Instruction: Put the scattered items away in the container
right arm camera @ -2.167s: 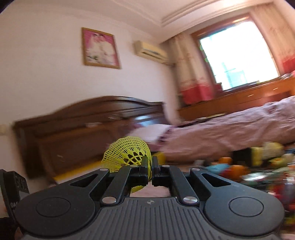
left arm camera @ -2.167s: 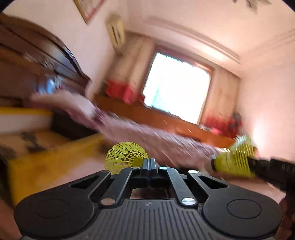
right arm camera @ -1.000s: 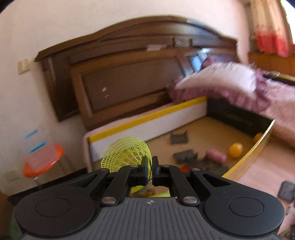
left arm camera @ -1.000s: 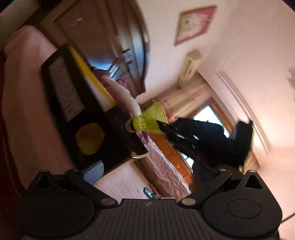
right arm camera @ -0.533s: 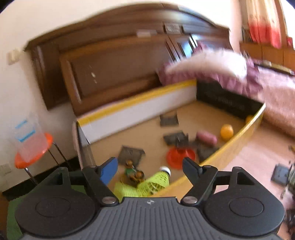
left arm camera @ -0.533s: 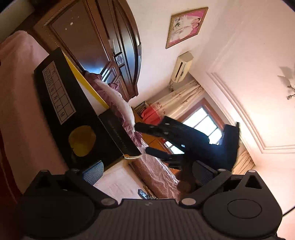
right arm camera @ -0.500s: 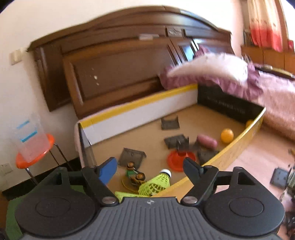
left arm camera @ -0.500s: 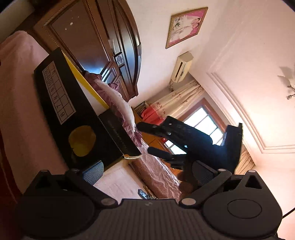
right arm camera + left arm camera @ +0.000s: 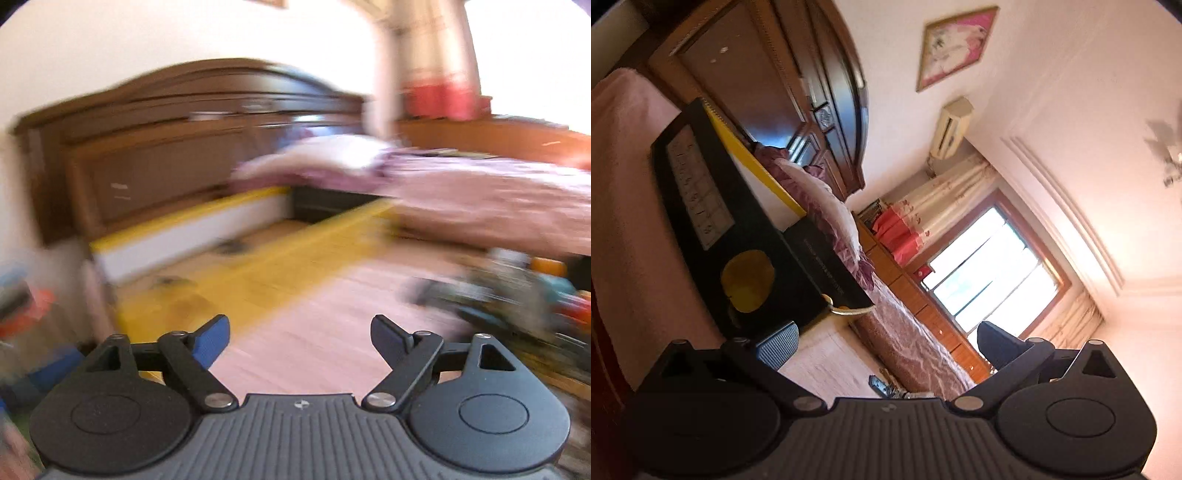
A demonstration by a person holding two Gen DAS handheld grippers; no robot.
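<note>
The container is a large cardboard box with yellow-edged flaps [image 9: 258, 273]; the right wrist view is blurred and shows dark items on its floor. My right gripper [image 9: 299, 338] is open and empty over the wooden floor beside the box. My left gripper [image 9: 886, 343] is open and empty, tilted sideways; the box's black outer side [image 9: 738, 236] with a yellow round mark fills the left of its view. A blurred pile of scattered toys [image 9: 517, 295] lies on the floor at the right. No shuttlecock shows in either view.
A bed with a pink cover [image 9: 480, 199] and a dark wooden headboard [image 9: 166, 155] stands behind the box. An orange stool [image 9: 26, 310] is at the far left. A window [image 9: 990, 273] and wooden cabinets [image 9: 923, 314] line the far wall.
The right gripper let its yellow shuttlecock drop into the box, then swung right, away from the box toward the toys. The left gripper, earlier shut on a shuttlecock, is open and empty and has turned slightly.
</note>
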